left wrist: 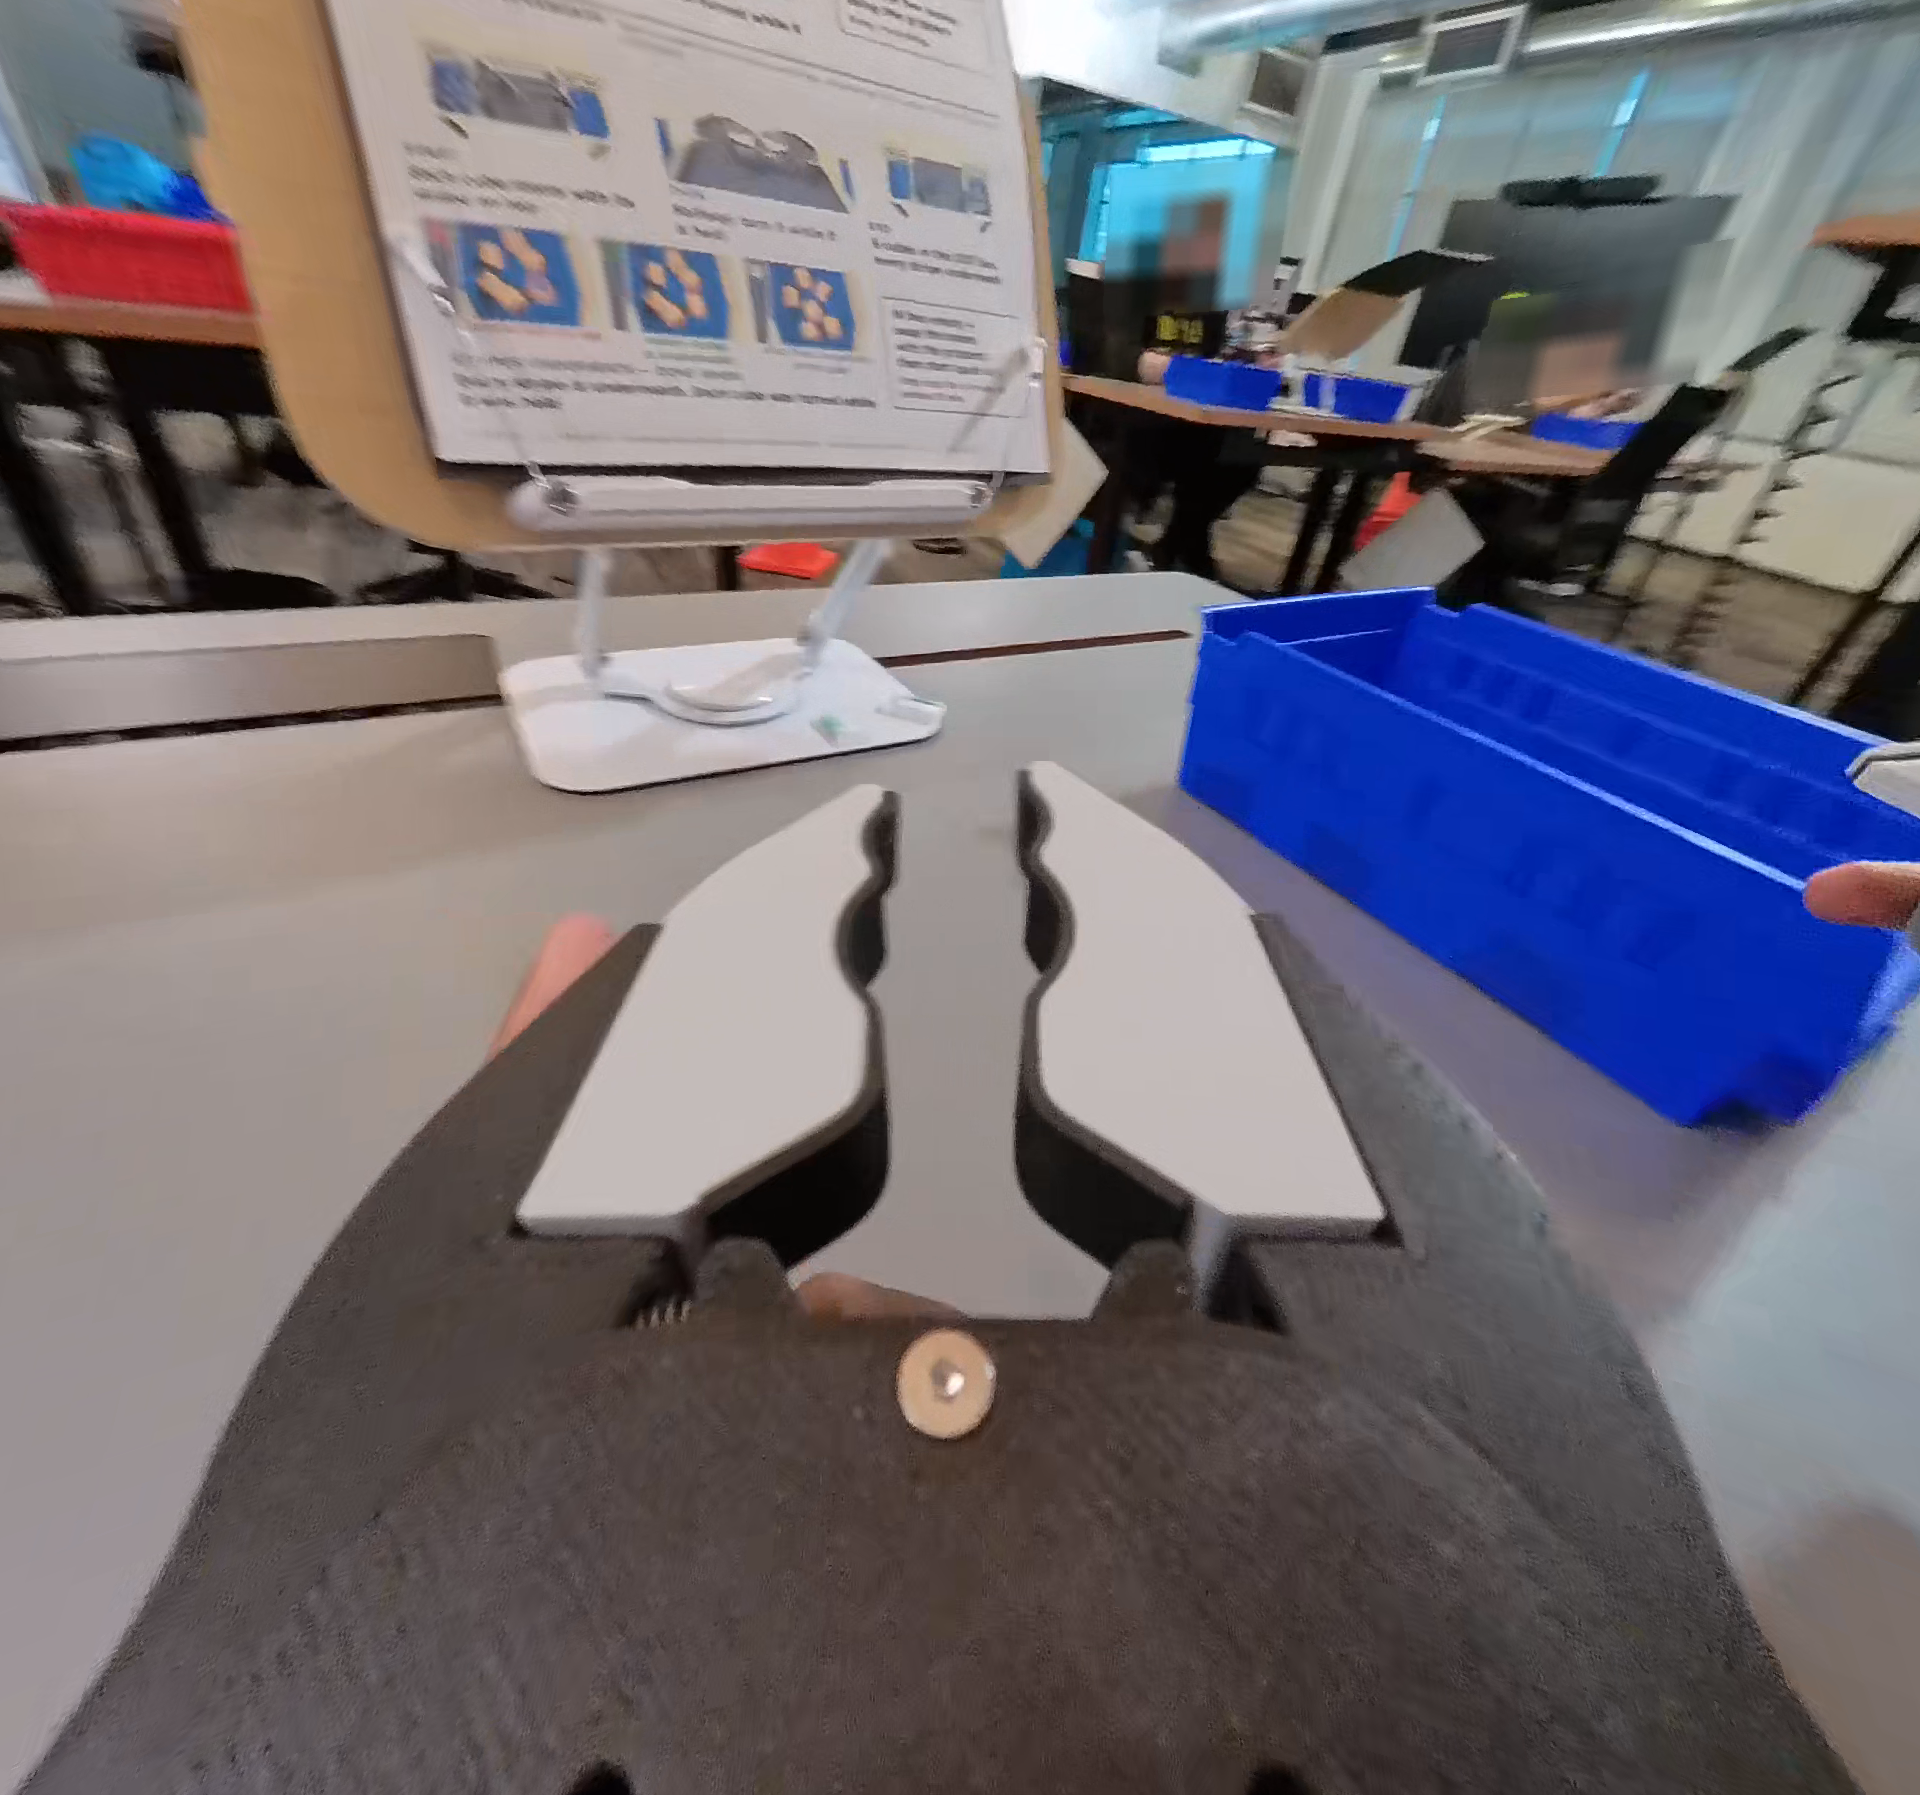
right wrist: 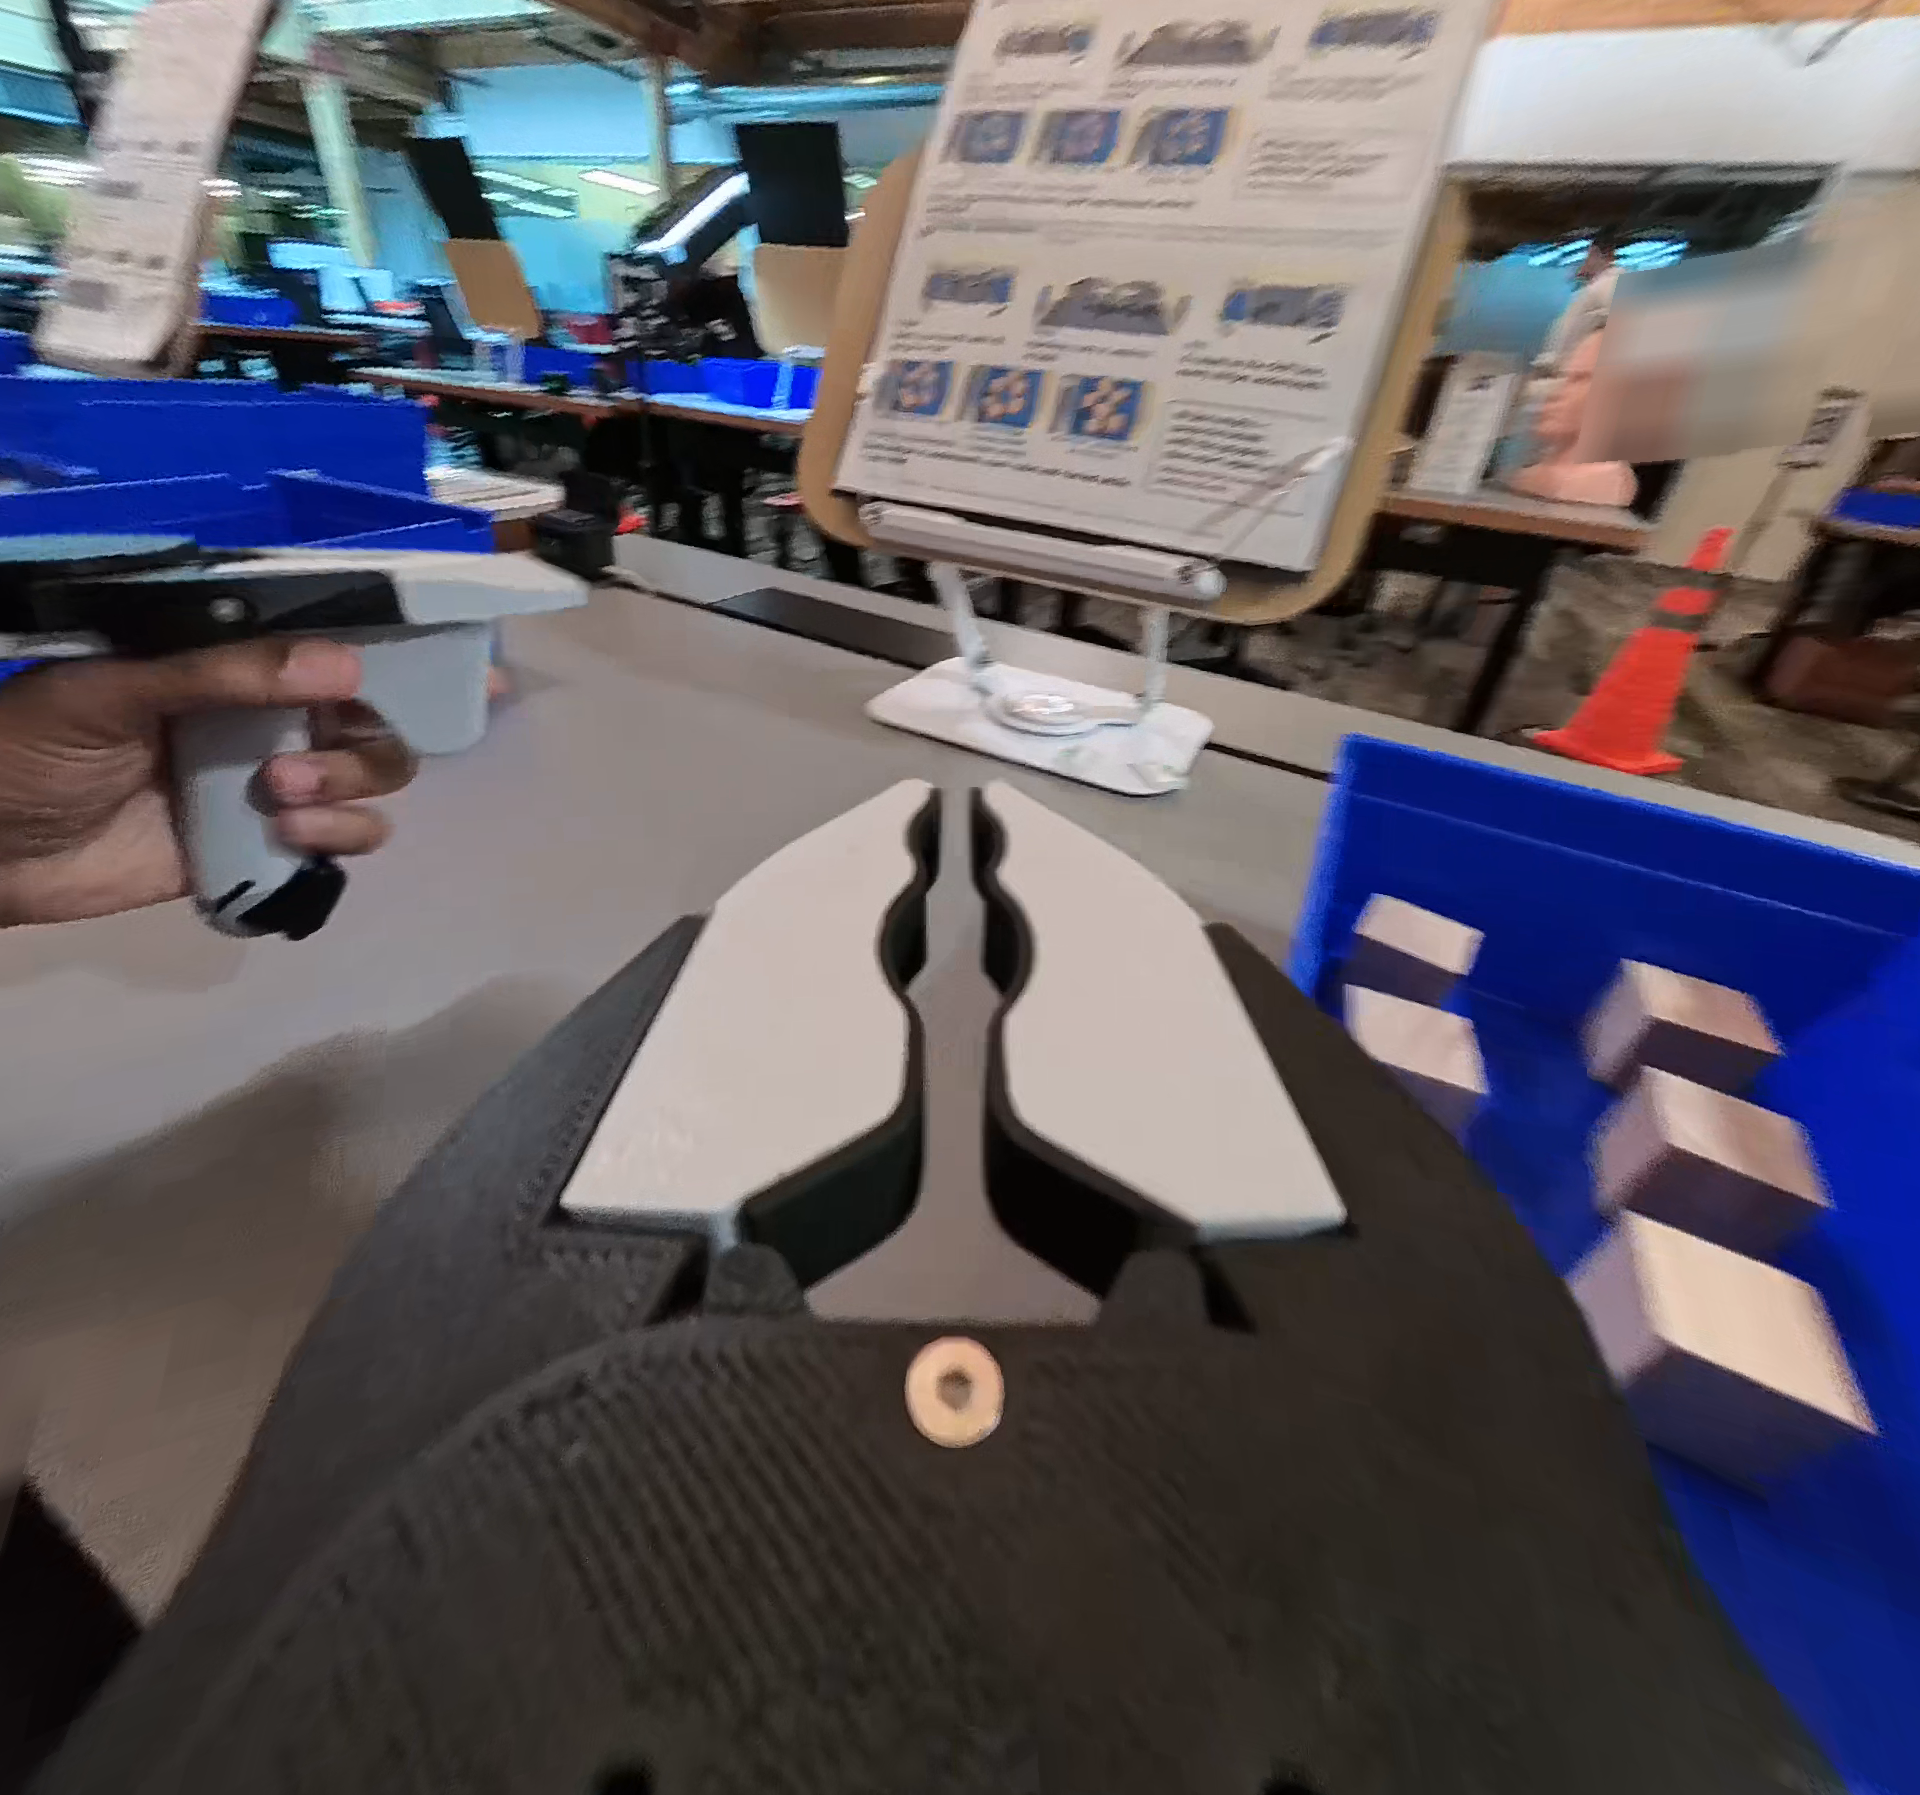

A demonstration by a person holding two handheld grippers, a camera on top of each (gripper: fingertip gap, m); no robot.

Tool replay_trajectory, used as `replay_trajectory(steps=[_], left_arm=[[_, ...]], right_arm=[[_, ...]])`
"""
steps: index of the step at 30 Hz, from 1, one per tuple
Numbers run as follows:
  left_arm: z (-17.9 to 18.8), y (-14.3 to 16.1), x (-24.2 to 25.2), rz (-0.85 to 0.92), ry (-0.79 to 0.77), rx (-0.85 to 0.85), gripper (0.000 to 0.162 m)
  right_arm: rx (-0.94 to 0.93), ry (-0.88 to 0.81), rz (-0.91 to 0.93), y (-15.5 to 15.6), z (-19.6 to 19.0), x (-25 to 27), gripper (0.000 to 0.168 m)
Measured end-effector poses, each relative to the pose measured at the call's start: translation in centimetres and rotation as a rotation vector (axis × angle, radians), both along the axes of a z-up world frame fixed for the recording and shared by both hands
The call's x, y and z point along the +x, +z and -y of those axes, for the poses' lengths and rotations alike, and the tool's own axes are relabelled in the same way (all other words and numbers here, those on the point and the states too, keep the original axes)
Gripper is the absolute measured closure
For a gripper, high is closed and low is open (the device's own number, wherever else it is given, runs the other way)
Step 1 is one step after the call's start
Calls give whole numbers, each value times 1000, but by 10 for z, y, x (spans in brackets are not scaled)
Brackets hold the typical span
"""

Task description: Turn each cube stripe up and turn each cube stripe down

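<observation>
Pale wooden cubes (right wrist: 1704,1148) in blue plastic bin (right wrist: 1558,872) motion-blurred, stripes indiscernible; bin cut by right edge. Printed instruction sheet (left wrist: 686,187) on stand blurred.

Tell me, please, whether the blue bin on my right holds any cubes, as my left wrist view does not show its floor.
Observer: Yes. The right wrist view shows about five cubes inside the blue bin, in two rough rows.
Operator: Can you see which way their stripes face?
Observer: No. Their tops look plain and light and their sides dark, but the blur hides any stripe.
Operator: Is the right gripper holding one?
Observer: No. The right gripper is over the table, just left of the bin, with its jaws a thin slit apart and nothing between them.
</observation>
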State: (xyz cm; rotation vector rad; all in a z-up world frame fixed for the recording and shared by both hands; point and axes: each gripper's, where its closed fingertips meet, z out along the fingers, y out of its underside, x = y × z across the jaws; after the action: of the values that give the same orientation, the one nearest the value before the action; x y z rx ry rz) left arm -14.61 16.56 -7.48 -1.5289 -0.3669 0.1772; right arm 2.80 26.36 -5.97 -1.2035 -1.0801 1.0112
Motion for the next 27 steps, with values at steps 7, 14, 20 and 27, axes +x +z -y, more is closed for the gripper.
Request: replay_trajectory(steps=[7, 14, 20, 27], left_arm=[[-45, -19, -6, 186, -106, -28, 72], [-68, -34, 0, 76, -140, -114, 78], [-61, -36, -6, 81, -109, -84, 92], [-29, -43, -30, 199, -52, -63, 96]], right_arm=[[1, -516, -195, 29, -100, 115, 117], [-241, -728, -5, -37, -203, 197, 93], [-348, -642, 130, -73, -224, 177, 87], [-364, -590, 185, -81, -243, 157, 94]])
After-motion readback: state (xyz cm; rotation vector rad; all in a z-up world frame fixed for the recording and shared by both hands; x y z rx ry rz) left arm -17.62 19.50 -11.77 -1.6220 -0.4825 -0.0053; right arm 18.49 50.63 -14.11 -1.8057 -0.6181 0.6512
